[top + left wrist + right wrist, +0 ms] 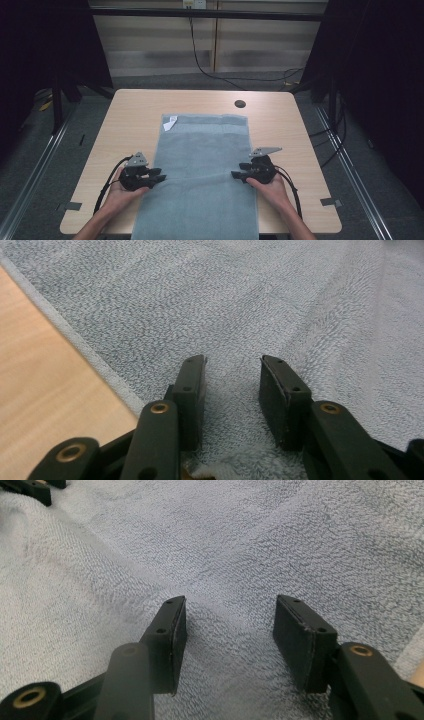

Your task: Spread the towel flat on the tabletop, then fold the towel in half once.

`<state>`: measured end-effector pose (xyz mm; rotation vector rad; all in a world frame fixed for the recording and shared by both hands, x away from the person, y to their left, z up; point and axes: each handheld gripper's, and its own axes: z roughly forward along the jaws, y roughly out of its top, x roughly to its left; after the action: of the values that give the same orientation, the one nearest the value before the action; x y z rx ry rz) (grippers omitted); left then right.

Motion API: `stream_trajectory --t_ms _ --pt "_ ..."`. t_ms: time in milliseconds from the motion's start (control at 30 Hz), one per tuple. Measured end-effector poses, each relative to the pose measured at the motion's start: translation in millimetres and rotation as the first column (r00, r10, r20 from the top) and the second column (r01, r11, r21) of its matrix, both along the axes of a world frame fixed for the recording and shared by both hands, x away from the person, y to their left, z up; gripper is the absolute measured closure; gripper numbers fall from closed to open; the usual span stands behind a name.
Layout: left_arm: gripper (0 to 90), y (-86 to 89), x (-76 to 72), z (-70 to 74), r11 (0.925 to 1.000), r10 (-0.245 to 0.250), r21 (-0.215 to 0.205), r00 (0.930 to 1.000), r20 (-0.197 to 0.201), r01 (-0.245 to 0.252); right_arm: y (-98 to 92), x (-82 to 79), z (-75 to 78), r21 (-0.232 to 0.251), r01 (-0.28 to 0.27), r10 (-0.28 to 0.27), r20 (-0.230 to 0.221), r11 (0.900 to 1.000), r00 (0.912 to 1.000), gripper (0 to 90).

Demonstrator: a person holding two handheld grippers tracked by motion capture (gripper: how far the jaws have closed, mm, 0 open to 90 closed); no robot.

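Now both hand-held grippers, left and right, rest spread on the towel (mid-length, opposite edges); next, pinch cloth to fold

Grey-blue towel, looped terry texture, paler hem, on light wood-grain table. White tag at towel's far left corner. Black round hole beyond towel. Black left gripper and right gripper, brass-coloured rivets.

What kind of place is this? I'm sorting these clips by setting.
Probably a lab or recording workspace, not a home: a bare wooden table holding just a grey towel, dark curtains at both sides, and loose cables across the carpeted floor.
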<state>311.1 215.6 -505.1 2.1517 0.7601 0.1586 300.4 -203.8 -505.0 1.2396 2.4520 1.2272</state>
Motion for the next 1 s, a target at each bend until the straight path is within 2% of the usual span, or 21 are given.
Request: stream_trajectory --t_ms 100,167,267,300,333,367,400,467,533,567,633,667,767,867,1000 --pt "62.7 -0.3 -7.3 0.7 1.0000 -0.006 -0.003 0.9999 -0.014 0.006 -0.4 -13.1 1.4 -0.010 -0.015 0.015 -0.003 1.000 0.9999 47.8" --pt "62.6 -0.7 -22.4 1.7 0.9997 -0.024 -0.003 0.9995 -0.018 0.024 -1.5 -22.7 1.7 -0.014 -0.024 0.024 0.000 1.000 0.9997 47.8" --pt "62.6 -0.8 -36.9 3.1 0.9990 -0.045 -0.003 0.9984 -0.034 0.045 -3.3 -34.2 2.2 -0.017 -0.029 0.029 0.003 0.999 0.9996 47.8" --pt "62.6 -0.8 -36.9 3.1 0.9990 -0.045 -0.003 0.9984 -0.034 0.045 -3.3 -34.2 2.2 -0.017 -0.029 0.029 0.003 0.999 0.9996 47.8" --pt "62.6 -0.2 -41.7 3.5 0.9986 -0.052 0.000 0.9980 -0.036 0.052 -3.8 -37.7 2.7 -0.015 -0.033 0.033 -0.005 0.999 0.9994 47.7" --pt "62.2 1.4 -51.3 4.4 0.9981 -0.062 -0.007 0.9966 -0.055 0.062 -3.8 -45.7 4.0 -0.017 -0.047 0.047 -0.016 0.999 0.9988 47.7" --pt "62.2 1.4 -51.3 4.4 0.9981 -0.062 -0.007 0.9966 -0.055 0.062 -3.4 -50.8 5.1 -0.018 -0.053 0.053 -0.028 0.998 0.9982 47.7" --pt "61.2 3.1 -64.7 5.1 0.9970 -0.077 -0.009 0.9952 -0.061 0.076 -2.1 -61.1 6.6 -0.030 -0.080 0.079 -0.033 0.996 0.9964 47.7" --pt "58.8 3.8 -68.2 6.2 0.9966 -0.082 -0.011 0.9941 -0.071 0.082 -2.1 -68.6 8.2 -0.022 -0.092 0.091 -0.057 0.996 0.9943 44.6" --pt "57.9 4.1 -68.6 7.8 0.9970 -0.077 -0.007 0.9951 -0.063 0.077 -1.6 -71.7 9.0 -0.019 -0.099 0.097 -0.060 0.995 0.9934 43.7" --pt "55.8 5.0 -64.7 10.8 0.9971 -0.069 -0.036 0.9952 -0.069 0.067 -1.9 -73.7 13.5 -0.020 -0.090 0.089 -0.039 0.996 0.9953 43.3" --pt "55.1 5.3 -61.0 11.9 0.9977 -0.057 -0.041 0.9960 -0.068 0.055 -3.2 -71.4 16.4 -0.004 -0.083 0.083 -0.032 0.997 0.9961 43.3" --pt "54.1 5.3 -50.6 13.8 0.9984 -0.034 -0.048 0.9976 -0.060 0.031 -10.2 -53.9 24.8 -0.002 -0.051 0.051 0.003 0.999 0.9987 42.9" --pt "53.5 3.4 -42.8 9.6 0.9994 -0.014 -0.032 0.9977 -0.066 0.012 -19.6 -29.0 31.7 0.024 0.000 0.000 0.029 1.000 0.9996 42.9" --pt "53.1 1.1 -41.0 6.8 0.9996 -0.027 -0.013 0.9974 -0.066 0.026 -28.1 8.4 33.3 0.027 0.045 -0.046 0.052 0.999 0.9976 42.9"
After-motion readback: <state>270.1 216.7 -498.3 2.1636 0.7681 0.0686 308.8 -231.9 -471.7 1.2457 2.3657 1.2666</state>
